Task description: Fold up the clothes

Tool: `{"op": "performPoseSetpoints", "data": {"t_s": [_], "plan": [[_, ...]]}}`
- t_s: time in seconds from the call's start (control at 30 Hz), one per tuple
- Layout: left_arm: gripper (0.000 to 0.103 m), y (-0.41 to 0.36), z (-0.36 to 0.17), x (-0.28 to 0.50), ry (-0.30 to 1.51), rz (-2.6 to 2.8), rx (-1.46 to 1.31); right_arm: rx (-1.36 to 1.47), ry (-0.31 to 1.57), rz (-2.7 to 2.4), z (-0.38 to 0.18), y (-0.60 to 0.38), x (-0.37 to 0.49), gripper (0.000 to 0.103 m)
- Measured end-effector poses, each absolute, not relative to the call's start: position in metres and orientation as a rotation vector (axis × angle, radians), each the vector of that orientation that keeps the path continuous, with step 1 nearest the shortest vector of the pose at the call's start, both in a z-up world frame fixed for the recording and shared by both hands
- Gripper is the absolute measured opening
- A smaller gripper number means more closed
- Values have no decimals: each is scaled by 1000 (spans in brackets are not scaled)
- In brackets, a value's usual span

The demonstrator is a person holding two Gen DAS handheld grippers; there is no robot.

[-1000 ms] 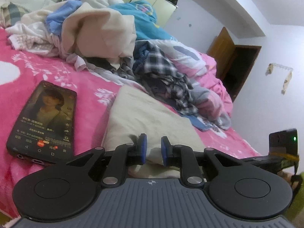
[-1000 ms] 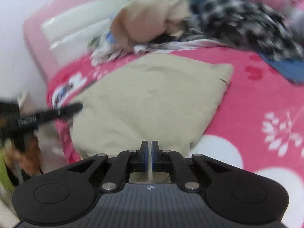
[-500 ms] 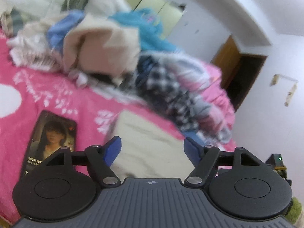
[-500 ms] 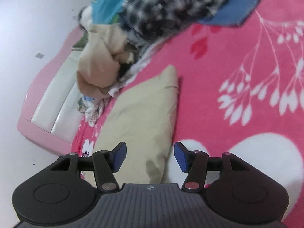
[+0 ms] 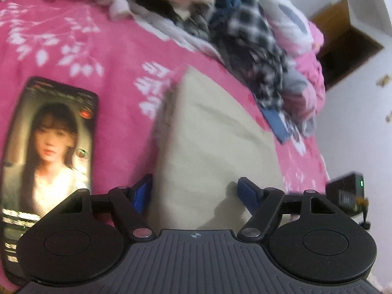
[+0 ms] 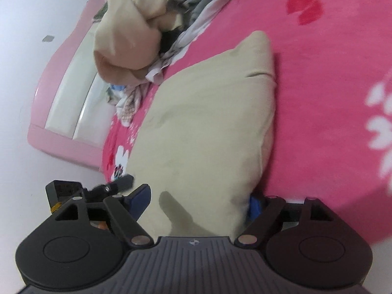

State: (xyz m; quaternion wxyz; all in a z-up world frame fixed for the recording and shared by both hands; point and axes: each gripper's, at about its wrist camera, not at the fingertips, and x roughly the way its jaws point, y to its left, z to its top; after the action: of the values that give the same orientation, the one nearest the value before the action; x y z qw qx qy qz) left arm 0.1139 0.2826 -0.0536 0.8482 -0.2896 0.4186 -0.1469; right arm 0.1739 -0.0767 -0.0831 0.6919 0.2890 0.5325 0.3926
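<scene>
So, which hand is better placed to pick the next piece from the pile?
Probably the left. From the open left gripper the clothes pile lies straight beyond the folded beige garment; from the open right gripper it sits off to the upper left.

I see a pink flowered bed (image 5: 73, 56). On it lie a folded beige garment (image 5: 210, 142), a lit phone (image 5: 51, 144) and a clothes heap (image 5: 245, 39).

You're over a bed with a pink flowered blanket (image 5: 103, 56). Pink-and-white headboard (image 6: 66, 93) sits against a plain white wall (image 6: 29, 12). On the other side, white wall (image 5: 355, 127) with a brown wooden door (image 5: 335, 17) beside a dark doorway (image 5: 350, 46). A lit phone (image 5: 49, 144) lies screen-up on the blanket. Light is soft and even.
</scene>
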Motion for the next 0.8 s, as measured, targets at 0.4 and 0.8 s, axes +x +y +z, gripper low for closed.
{"op": "performPoseSetpoints", "data": {"t_s": [0.4, 0.8], "plan": [[81, 230, -40, 103, 898, -277, -485, 678, 1109, 906, -87, -103, 167, 24], [81, 101, -43, 77, 870, -579, -500, 684, 986, 772, -50, -233, 132, 21]]}}
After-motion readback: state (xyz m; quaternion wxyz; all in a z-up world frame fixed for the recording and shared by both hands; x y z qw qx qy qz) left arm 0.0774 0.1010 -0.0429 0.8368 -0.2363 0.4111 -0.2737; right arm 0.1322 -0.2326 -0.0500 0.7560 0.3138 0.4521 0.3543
